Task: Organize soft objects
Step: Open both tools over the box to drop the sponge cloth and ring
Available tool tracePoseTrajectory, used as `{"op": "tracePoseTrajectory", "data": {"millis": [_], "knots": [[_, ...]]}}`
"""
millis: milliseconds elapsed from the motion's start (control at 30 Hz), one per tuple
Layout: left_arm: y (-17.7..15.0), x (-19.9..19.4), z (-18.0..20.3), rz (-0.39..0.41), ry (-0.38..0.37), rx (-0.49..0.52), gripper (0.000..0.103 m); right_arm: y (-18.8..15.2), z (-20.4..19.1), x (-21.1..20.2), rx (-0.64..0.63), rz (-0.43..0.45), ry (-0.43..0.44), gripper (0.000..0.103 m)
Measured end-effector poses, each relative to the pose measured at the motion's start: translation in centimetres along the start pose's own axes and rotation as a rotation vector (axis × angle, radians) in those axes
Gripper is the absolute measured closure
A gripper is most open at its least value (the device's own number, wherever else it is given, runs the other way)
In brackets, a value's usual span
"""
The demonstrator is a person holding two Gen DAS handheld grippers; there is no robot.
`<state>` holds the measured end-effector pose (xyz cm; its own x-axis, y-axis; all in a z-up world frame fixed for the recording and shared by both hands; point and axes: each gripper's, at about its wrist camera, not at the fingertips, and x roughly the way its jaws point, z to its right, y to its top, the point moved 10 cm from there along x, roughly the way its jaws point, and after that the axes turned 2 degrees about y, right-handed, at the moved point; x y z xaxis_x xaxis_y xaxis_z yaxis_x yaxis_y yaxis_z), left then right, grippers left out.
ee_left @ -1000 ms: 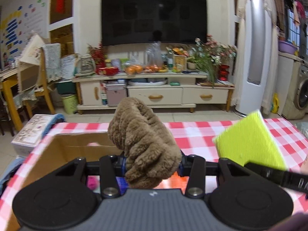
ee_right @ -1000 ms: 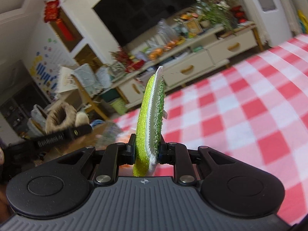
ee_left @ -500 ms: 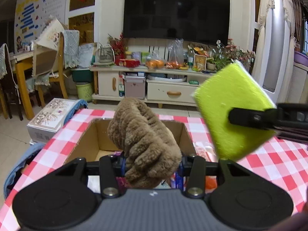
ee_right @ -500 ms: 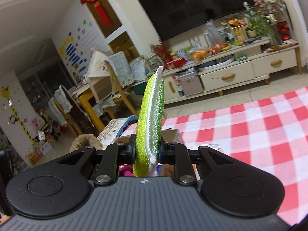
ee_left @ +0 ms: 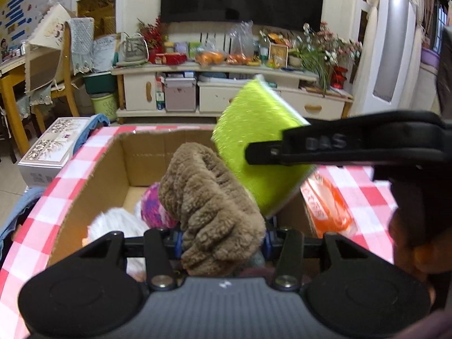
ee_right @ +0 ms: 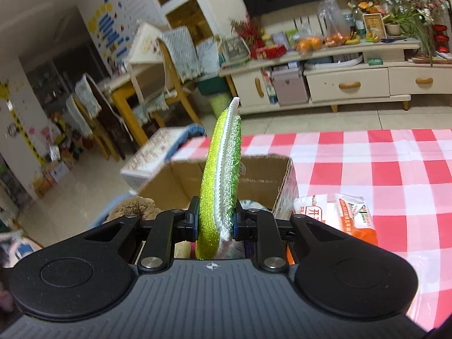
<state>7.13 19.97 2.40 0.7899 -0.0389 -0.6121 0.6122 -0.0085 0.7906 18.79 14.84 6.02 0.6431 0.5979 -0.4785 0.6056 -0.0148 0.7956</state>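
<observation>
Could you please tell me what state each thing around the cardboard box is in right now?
Left gripper: jaws opening, brown plush piece still between them.
Right gripper: shut on green scrubbing sponge.
Cardboard box: open, partly filled.
Pink plush item: inside the box.
Orange packet: lying beside the box.

The right gripper (ee_right: 215,223) pinches a green and white sponge cloth (ee_right: 221,175) that stands up on its edge. Behind it sits an open cardboard box (ee_right: 265,175) on a table with a red and white checked cloth (ee_right: 395,169). A brown fluffy thing (ee_right: 132,206) shows at the left, and an orange and white packet (ee_right: 339,212) lies just beside the box.
</observation>
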Motion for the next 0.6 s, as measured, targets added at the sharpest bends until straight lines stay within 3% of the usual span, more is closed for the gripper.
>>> {"op": "tracePoseTrajectory", "data": {"millis": [67, 133, 167, 267, 300, 400, 467, 533, 600], "knots": [[0.0, -0.1, 0.0, -0.003, -0.007, -0.002, 0.049, -0.5, -0.3, 0.4, -0.014, -0.025, 0.009, 0.076], [0.0, -0.2, -0.2, -0.002, -0.002, -0.009, 0.025, -0.6, -0.3, 0.5, -0.018, -0.032, -0.001, 0.072], [0.1, -0.3, -0.3, 0.003, -0.001, -0.011, 0.021, -0.6, -0.4, 0.5, -0.019, -0.033, 0.0, 0.07], [0.1, -0.8, -0.4, 0.021, 0.021, 0.007, 0.004, -0.2, -0.3, -0.5, 0.004, 0.003, 0.008, 0.047], [0.2, -1.0, -0.5, 0.026, 0.036, 0.01, 0.003, 0.1, -0.3, -1.2, 0.013, 0.026, 0.007, 0.036], [0.4, -2.0, -1.1, 0.038, 0.054, -0.011, 0.002, 0.8, 0.3, -3.3, 0.035, 0.098, -0.025, 0.031], [0.7, -2.9, -1.4, 0.05, 0.07, -0.028, 0.002, 1.0, 0.6, -5.4, 0.047, 0.149, -0.059, 0.02], [0.9, -3.8, -1.7, 0.063, 0.093, -0.034, 0.001, 1.1, 0.8, -7.3, 0.038, 0.199, -0.115, 0.002], [0.9, -4.7, -1.7, 0.07, 0.107, -0.04, 0.001, 0.6, 0.9, -9.3, 0.019, 0.237, -0.178, 0.003]]}}
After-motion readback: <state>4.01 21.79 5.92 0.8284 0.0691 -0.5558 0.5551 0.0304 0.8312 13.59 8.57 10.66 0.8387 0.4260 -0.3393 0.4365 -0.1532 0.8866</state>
